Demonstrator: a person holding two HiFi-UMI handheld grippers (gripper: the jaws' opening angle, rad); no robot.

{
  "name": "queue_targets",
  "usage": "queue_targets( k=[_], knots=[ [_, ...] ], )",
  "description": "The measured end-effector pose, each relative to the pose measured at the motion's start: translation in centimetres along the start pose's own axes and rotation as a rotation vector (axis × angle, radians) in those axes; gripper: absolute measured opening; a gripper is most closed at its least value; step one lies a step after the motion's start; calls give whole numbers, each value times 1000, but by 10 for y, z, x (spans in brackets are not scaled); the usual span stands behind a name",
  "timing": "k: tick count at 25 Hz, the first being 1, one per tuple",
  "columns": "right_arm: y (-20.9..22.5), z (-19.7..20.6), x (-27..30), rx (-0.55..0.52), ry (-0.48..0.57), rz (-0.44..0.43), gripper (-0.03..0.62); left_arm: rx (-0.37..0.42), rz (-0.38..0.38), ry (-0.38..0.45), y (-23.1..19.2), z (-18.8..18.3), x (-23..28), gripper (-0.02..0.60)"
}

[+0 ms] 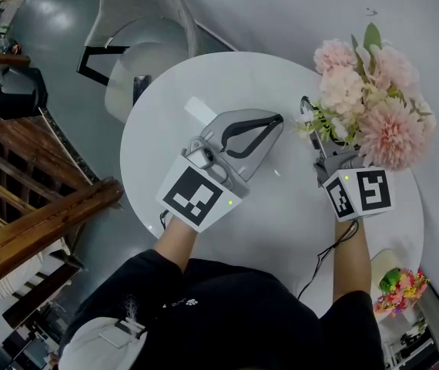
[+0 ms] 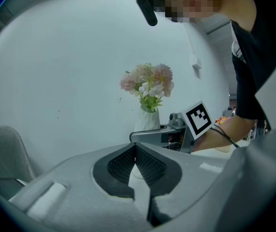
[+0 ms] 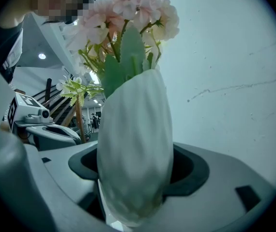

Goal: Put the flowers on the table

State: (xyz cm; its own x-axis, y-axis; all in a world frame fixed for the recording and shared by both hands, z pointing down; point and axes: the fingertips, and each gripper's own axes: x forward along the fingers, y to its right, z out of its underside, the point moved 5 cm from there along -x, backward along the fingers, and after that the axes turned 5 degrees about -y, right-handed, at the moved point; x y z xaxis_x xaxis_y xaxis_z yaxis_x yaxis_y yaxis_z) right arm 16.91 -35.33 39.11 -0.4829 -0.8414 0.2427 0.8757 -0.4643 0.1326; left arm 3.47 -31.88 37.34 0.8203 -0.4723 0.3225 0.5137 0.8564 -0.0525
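Note:
A bunch of pink flowers (image 1: 373, 106) stands in a white vase (image 3: 135, 153) at the right side of the round white table (image 1: 204, 83). My right gripper (image 1: 321, 133) is closed around the vase body, a pad pressing on each side; the head view hides the vase under the blooms. In the left gripper view, the vase (image 2: 147, 120) stands upright with the flowers (image 2: 150, 81) above it and the right gripper's marker cube (image 2: 197, 119) beside it. My left gripper (image 1: 279, 119) hovers over the table's middle, shut with its tips touching and nothing between them.
A grey chair (image 1: 139, 21) stands at the table's far left edge. A wooden railing (image 1: 42, 206) runs along the left. A small pot of colourful flowers (image 1: 400, 287) sits at the lower right, off the table. A pale wall lies just behind the vase.

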Motion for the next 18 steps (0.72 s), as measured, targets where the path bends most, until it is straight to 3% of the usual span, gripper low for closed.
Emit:
queue_targets(
  k=[18],
  knots=[
    [1, -9, 9, -15, -21, 25, 364, -5, -3, 13, -9, -10, -3, -2]
  ],
)
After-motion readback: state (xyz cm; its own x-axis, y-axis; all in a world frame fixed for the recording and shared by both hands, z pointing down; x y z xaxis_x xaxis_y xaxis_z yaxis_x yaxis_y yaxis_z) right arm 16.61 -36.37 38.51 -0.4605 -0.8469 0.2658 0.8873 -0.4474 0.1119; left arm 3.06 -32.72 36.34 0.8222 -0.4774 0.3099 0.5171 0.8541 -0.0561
